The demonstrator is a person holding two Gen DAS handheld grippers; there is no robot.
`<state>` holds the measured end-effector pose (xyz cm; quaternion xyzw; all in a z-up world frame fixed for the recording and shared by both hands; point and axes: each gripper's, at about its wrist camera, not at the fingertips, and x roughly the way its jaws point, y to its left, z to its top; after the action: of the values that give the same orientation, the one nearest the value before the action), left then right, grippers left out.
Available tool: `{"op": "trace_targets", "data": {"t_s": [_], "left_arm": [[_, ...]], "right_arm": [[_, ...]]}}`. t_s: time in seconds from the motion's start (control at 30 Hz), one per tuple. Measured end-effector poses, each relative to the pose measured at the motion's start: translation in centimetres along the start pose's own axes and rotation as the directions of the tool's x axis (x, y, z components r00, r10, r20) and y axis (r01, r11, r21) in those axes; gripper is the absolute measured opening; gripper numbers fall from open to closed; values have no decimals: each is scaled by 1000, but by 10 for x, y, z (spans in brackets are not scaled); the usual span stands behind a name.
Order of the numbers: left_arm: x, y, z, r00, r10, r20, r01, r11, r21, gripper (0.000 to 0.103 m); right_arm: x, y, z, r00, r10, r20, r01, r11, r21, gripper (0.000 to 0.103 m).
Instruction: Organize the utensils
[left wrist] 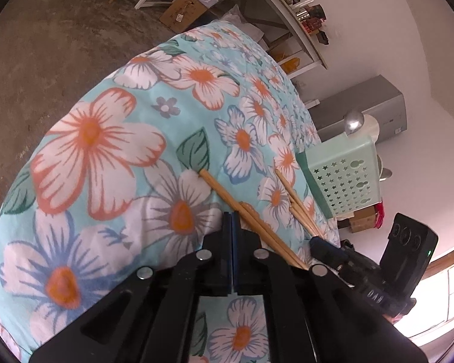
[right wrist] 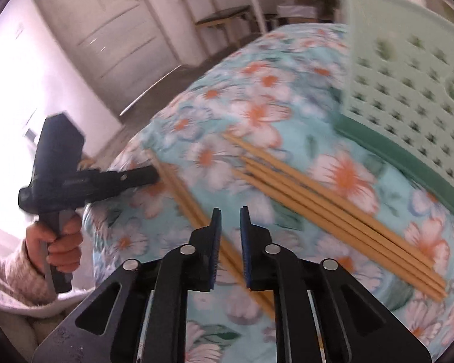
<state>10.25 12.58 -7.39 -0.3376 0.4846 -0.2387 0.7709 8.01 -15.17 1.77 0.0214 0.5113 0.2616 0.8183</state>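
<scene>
A flowery blue cloth [left wrist: 112,139] covers the bench. The green holder [left wrist: 342,178] with star holes stands near the cloth's far edge, with a grey box [left wrist: 363,106] on the floor behind it. Loose chopsticks [right wrist: 333,208] lie flat just beside the holder. The left claw [left wrist: 231,220] is squeezed together with nothing in it, next to one chopstick. The right claw [right wrist: 229,211] is a little apart above another chopstick, not pinching it. Past the cloth's edge is bare brown floor [left wrist: 54,39].

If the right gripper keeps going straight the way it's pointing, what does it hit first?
Most likely the chopstick lying on the floral cloth: it crosses the gap between the right gripper's parted jaws, just below the tips. Depth is hard to judge through the fisheye, so the cloth beside it could come first.
</scene>
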Motion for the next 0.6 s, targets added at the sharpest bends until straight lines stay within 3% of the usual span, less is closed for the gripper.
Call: {"op": "trace_targets", "data": {"t_s": [0.13,0.3,0.47,0.6], "left_arm": [[-3,3,4,999,-42,2,42,999,-30,2],[-5,14,13,994,-106,17,107,987,-120,13],[2,15,21,999,-18,33,24,980,-200,11],[7,7,26,998,47,41,-38,982,-187,12]], "right_arm": [[9,2,7,999,40,-15,-40,999,13,17],[14,6,20,997,75,-6,-75,997,14,25],[28,6,18,999,30,-43,-29,999,24,25],[30,5,20,999,-38,-23,38,999,19,21]]}}
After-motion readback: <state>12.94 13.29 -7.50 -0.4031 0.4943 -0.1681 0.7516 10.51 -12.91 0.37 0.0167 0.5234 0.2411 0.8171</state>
